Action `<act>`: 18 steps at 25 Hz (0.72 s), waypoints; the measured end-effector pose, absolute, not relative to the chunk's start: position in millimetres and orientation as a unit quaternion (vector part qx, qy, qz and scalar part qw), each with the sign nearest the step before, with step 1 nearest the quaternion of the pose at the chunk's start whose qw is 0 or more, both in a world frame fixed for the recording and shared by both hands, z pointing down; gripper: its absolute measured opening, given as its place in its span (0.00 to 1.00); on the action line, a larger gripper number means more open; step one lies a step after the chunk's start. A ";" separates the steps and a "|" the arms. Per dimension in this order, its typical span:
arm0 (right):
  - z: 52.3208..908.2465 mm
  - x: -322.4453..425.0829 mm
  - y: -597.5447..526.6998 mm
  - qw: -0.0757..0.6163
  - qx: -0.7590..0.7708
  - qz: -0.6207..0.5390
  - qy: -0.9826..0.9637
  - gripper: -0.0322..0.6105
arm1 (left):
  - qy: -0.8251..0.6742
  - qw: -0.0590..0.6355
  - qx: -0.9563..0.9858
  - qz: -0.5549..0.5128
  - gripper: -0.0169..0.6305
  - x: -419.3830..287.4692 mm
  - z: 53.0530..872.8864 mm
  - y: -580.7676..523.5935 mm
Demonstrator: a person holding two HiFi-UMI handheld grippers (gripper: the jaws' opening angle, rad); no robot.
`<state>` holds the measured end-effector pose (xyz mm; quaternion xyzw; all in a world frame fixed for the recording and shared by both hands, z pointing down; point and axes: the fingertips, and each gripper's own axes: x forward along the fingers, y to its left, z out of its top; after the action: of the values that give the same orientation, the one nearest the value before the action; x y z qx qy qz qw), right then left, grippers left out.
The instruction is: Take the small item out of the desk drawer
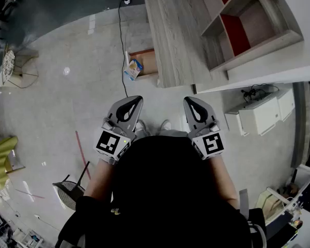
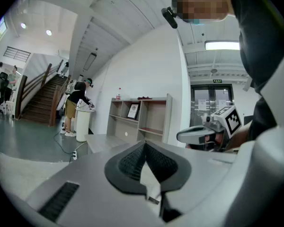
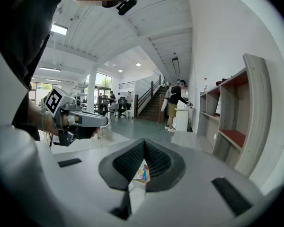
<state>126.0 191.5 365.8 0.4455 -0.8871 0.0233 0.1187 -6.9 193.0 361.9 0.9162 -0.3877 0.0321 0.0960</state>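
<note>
Left gripper (image 1: 139, 98) is pressed fully together, tips touching, nothing pinched in it. In the left gripper view the two dark pads meet in a point (image 2: 144, 143), and below that there's only a bare sliver of gap. The right gripper (image 1: 186, 99) is the same: tips together, holding nothing. Its own view shows the pads meeting (image 3: 143, 141).

Both sit side by side in front of me, a bit apart, noses aimed at the desk (image 1: 170, 30) and stopping short of its edge. Each one also shows up in the other's camera: the right one off to the side (image 2: 180, 136), the left one likewise (image 3: 106, 122).

The item (image 1: 134, 69) is a small blue and yellow packet. It's lying tilted in the open drawer (image 1: 149, 60), at the end farthest from the desk. Neither gripper is near it or touching it; it's ahead of my left one. From the right gripper view I can spot it (image 3: 143, 173) through the little window under the closed tips, but it's way off, not between them.

There's a shelf (image 1: 248, 22) with red-backed cubbies on the desk's far side, and a black cable (image 1: 121, 45) runs along the floor (image 1: 67, 97) past the drawer.
</note>
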 end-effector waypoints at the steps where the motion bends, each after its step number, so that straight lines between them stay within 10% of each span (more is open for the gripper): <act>1: 365.8 129.9 193.9 0.118 0.443 0.023 -0.888 0.05 | -0.384 0.098 0.917 0.038 0.04 0.5 363.9 195.3; 18: 371.1 199.5 193.2 0.061 0.393 0.071 -0.915 0.05 | -0.421 0.096 0.899 0.078 0.04 80.3 372.6 183.2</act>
<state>199.5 193.2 371.1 0.3929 -0.9148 0.0712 0.0612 80.3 183.2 372.6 0.8986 -0.4211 0.0779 0.0956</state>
